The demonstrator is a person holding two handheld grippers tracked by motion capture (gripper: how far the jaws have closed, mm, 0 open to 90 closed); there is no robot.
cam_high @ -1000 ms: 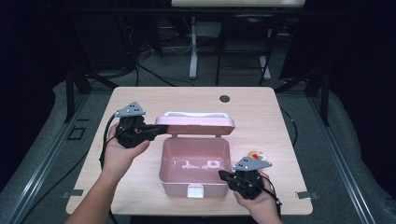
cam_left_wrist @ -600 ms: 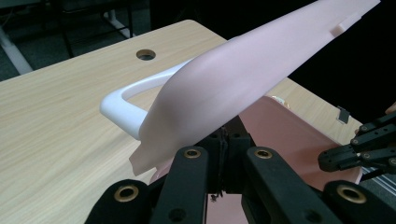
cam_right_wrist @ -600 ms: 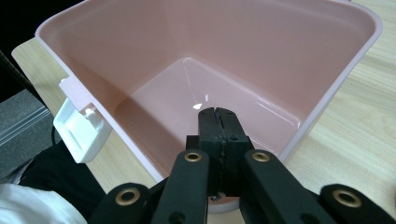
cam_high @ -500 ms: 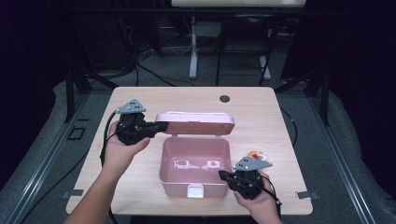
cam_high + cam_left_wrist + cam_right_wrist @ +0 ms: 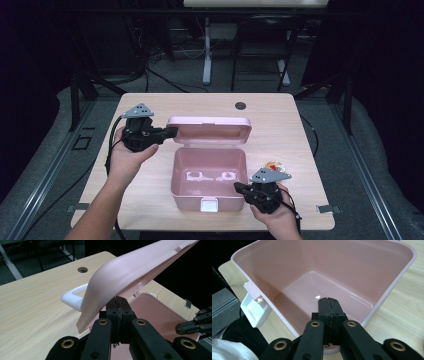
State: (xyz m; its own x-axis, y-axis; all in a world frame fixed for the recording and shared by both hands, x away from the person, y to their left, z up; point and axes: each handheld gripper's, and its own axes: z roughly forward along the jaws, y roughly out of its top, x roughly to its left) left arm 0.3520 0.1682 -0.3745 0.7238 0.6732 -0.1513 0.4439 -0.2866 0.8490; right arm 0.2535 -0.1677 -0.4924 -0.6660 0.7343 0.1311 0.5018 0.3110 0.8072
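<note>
High view: pink box lies crosswise, lid seemingly tilted back.

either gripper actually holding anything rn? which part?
Neither. The left gripper is shut, jaws together, their tips under the pink box's lid at its side edge, propping it open. The right gripper is shut at the box rim, gripping nothing.

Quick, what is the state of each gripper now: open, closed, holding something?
Left gripper: closed, tips pushing up the pink lid, nothing between them.
Right gripper: closed, holding nothing, over the near rim of the pink box.
</note>
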